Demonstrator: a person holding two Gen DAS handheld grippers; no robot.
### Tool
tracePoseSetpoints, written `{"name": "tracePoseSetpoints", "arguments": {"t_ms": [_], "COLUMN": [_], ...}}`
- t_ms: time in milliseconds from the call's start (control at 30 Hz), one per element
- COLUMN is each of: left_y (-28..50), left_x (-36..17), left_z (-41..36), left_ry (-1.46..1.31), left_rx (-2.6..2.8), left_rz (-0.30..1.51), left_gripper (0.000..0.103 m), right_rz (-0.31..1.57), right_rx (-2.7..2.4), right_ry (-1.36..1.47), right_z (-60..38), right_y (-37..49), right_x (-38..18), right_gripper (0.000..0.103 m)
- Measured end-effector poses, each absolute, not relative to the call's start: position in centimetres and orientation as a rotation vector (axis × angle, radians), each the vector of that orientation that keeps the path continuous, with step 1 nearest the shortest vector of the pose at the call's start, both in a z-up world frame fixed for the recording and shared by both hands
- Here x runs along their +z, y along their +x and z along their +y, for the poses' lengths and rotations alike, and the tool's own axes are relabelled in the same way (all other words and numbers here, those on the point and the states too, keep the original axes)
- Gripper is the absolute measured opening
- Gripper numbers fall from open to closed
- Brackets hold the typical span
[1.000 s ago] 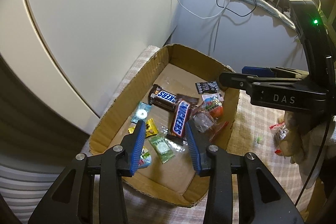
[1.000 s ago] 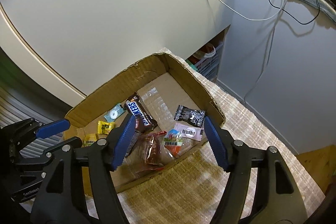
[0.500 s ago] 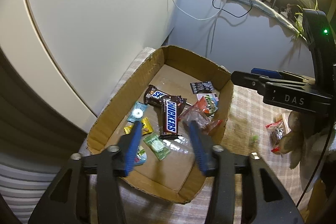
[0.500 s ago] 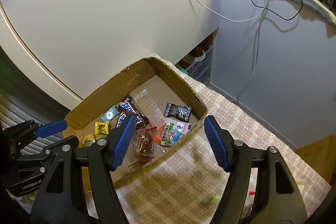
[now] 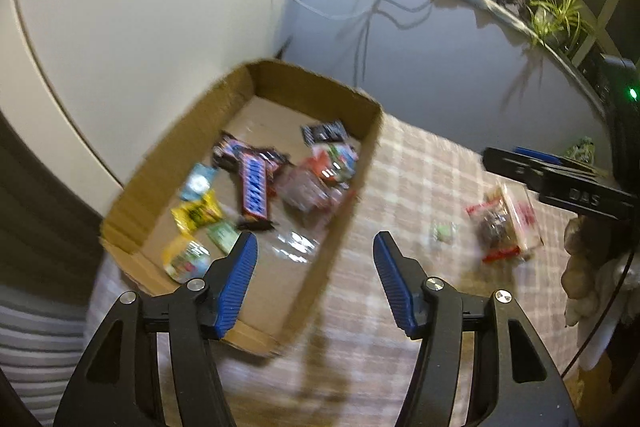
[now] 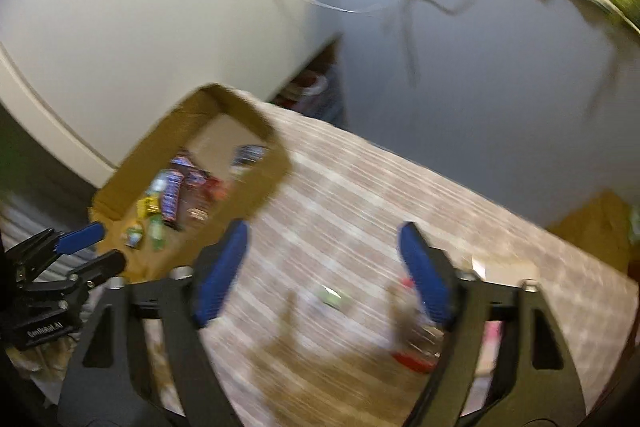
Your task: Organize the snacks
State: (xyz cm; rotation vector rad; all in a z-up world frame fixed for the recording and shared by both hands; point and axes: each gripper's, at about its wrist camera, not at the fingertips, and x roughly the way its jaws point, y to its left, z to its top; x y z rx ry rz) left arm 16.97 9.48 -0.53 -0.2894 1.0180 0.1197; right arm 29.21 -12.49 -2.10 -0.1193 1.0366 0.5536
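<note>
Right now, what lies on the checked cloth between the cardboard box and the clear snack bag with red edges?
One small green wrapped candy lies between the brown cardboard box and the clear red-edged snack bag; otherwise bare checked cloth. The left wrist view shows it.

Your cardboard box [image 5: 372,131] sits on table [image 5: 420,179], left side. Snickers bar [image 5: 254,187] lies in box. Snack bag [image 5: 506,223] lies on table, right of box.

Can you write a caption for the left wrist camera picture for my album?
Left gripper, nothing between its opening jaws, above a cardboard box of snacks.
</note>
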Motion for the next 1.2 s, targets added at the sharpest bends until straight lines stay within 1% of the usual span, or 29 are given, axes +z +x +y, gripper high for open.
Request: {"name": "tracePoseSetpoints", "arguments": {"t_ms": [33, 367, 733, 767, 800, 833, 967, 1100, 1200], "left_y": [17.1, 19.2, 21.7, 22.0, 22.2, 22.5, 23.5, 24.3, 25.3], "left_x": [-0.8, -1.9, -2.6, -2.7, -2.9, -3.0, -3.1, -3.2, -3.6], "left_z": [9.0, 3.7, -2.0, -2.4, -2.7, -3.0, -4.7, -6.9, -8.6], "left_ry": [-0.29, -0.274, -0.259, -0.261, -0.266, -0.268, -0.265, -0.256, -0.264], "left_rx": [0.107, -0.039, -0.191, -0.198, -0.208, -0.219, -0.27, -0.341, -0.393], "left_rz": [1.03, 1.093, 1.135, 1.138, 1.142, 1.147, 1.152, 1.146, 1.151], "left_gripper": [0.06, 0.058, 0.056, 0.054, 0.049, 0.046, 0.04, 0.039, 0.038], "right_rz": [1.032, 1.052, 1.125, 1.133, 1.138, 1.147, 1.173, 1.203, 1.22], "right_rx": [0.528, 0.322, 0.323, 0.326, 0.334, 0.343, 0.361, 0.389, 0.41], "right_ry": [-0.109, 0.027, 0.101, 0.112, 0.121, 0.133, 0.18, 0.256, 0.288], "right_z": [-13.9, -26.2, -30.2, -30.4, -30.4, -30.6, -31.2, -32.2, -32.7], "right_y": [29.1, 27.2, 27.2, 27.4, 27.5, 27.7, 28.6, 29.5, 30.0], "right_x": [-2.2, -3.7, -6.5, -6.8, -6.9, -7.3, -8.2, -9.0, -9.6], "right_gripper": [0.091, 0.091, 0.091, 0.091, 0.091, 0.091, 0.089, 0.087, 0.08]}}
